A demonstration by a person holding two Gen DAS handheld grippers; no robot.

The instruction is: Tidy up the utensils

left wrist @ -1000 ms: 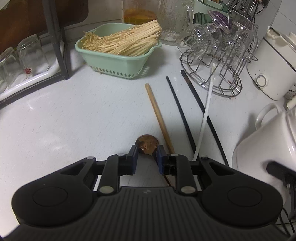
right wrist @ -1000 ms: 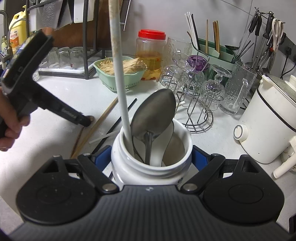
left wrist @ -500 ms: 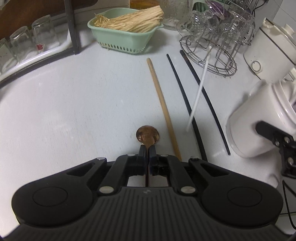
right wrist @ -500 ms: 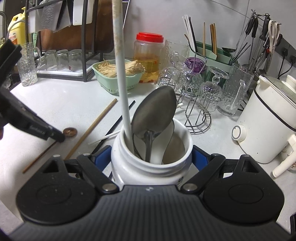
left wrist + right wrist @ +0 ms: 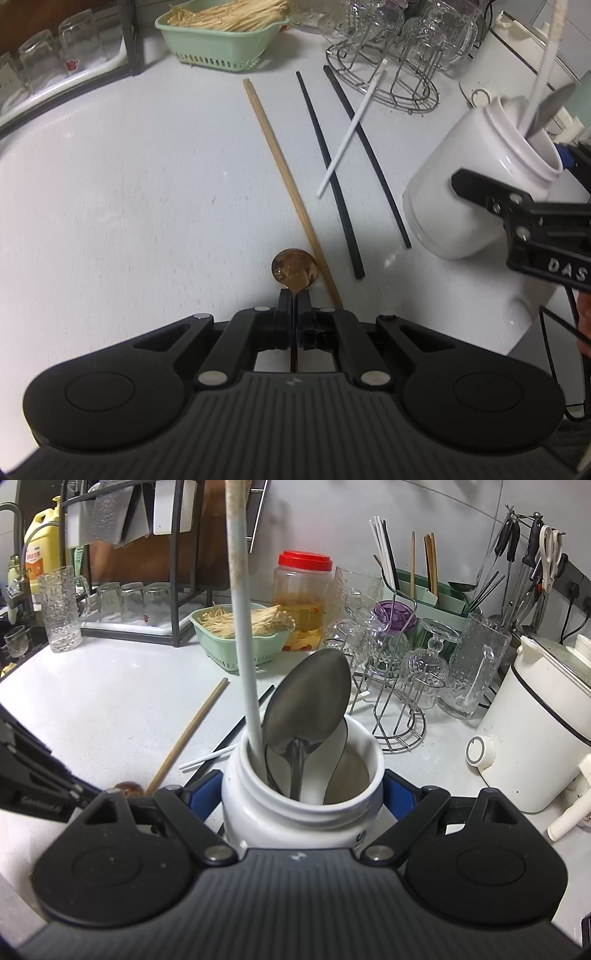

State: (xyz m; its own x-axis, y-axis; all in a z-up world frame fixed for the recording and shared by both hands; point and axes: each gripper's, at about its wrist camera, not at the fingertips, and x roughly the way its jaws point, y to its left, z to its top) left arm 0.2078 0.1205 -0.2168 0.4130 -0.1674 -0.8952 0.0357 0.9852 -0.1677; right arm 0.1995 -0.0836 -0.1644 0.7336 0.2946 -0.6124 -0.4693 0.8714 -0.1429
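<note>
My left gripper is shut on the thin handle of a small brown spoon, whose round bowl sticks out just past the fingertips above the white counter. A wooden chopstick, two black chopsticks and a white chopstick lie ahead of it. My right gripper is shut on a white jar that holds a metal spoon and a long white utensil handle. The same jar appears tilted at the right of the left wrist view.
A green basket of straw-coloured sticks and a wire rack of glasses stand at the back. A white cooker, a red-lidded jar, a green utensil holder and a shelf of tumblers line the wall.
My left gripper closed on the brown spoon's handle, then drew back toward the near edge with it. The white jar has come into the left wrist view. The right gripper has kept still.
</note>
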